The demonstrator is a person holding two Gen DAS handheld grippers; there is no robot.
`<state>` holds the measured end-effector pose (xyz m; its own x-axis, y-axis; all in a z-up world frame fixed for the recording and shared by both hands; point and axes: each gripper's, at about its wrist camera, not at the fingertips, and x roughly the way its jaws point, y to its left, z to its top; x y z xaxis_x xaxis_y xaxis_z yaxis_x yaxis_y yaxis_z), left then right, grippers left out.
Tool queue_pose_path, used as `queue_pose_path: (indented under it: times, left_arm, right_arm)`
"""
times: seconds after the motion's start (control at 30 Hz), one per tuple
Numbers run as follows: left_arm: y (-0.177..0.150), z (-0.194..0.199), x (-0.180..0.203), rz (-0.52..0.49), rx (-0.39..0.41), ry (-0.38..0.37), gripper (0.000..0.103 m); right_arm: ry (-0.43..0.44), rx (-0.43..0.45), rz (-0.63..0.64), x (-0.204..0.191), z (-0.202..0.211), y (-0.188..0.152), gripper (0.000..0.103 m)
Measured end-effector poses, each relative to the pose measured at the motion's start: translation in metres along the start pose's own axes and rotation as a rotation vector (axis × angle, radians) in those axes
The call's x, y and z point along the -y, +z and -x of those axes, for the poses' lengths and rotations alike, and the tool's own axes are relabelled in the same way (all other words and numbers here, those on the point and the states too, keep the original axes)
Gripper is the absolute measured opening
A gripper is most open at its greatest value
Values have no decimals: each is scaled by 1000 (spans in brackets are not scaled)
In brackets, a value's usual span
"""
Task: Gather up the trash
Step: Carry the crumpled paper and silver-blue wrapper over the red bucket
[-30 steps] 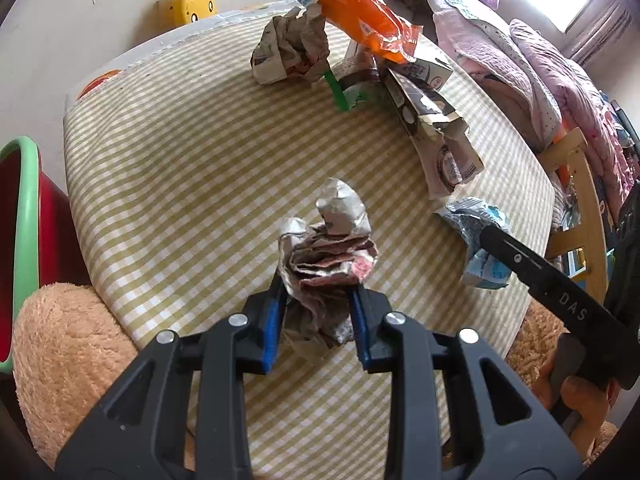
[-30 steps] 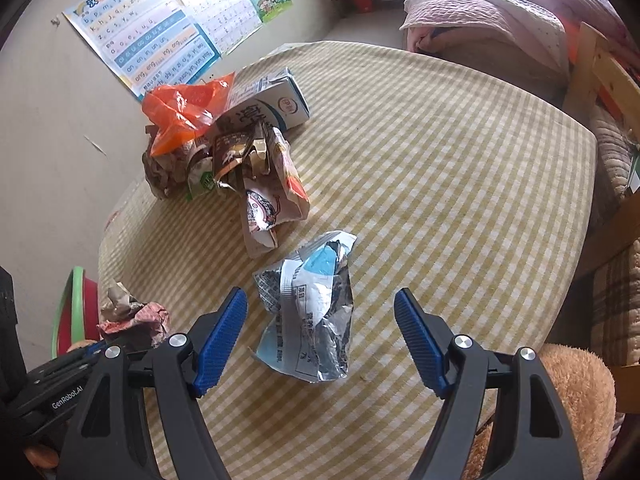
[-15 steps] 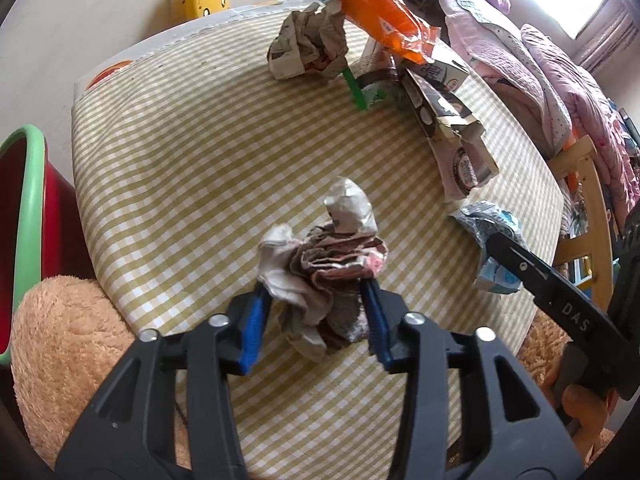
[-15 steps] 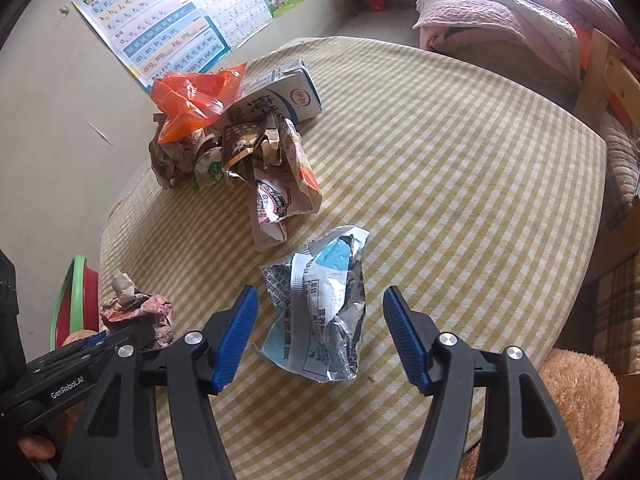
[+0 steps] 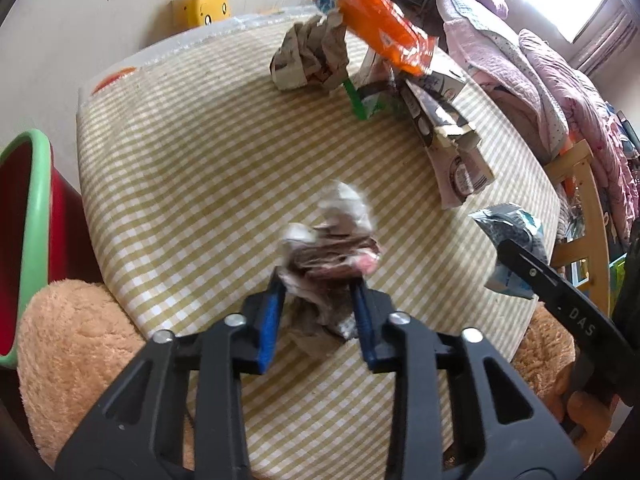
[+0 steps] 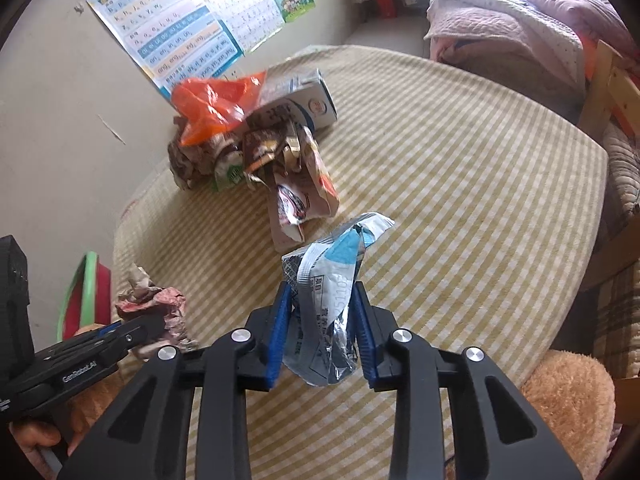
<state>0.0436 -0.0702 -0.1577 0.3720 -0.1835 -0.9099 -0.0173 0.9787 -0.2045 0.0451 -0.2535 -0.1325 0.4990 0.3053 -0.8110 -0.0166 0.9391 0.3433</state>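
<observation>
While clamped, wrapper between right tongs

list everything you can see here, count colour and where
paper wad: 1, grey-pink, in left gripper
foil wrapper: 1, silver-blue, in right gripper
orange bag: 1, orange, atop far pile
carton: 1, white-blue, far pile
newspaper ball: 1, grey, far pile
brown wrappers: several, brown-pink, near side of pile
table: 1, yellow check cloth
bin: 1, red, green rim, left of table
plush: tan, at table's near edge
posters: wall
bedding: pink, far right
left gripper: black, blue fingers
right gripper: same
</observation>
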Motion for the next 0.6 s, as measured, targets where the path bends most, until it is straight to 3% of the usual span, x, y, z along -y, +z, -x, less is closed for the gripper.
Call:
queue_pose_path:
  times: [0.6]
  left_arm:
    - [18,72,-12,-2,199,-26,21]
  right_arm:
    - [79,181,48,-52,79,22,29]
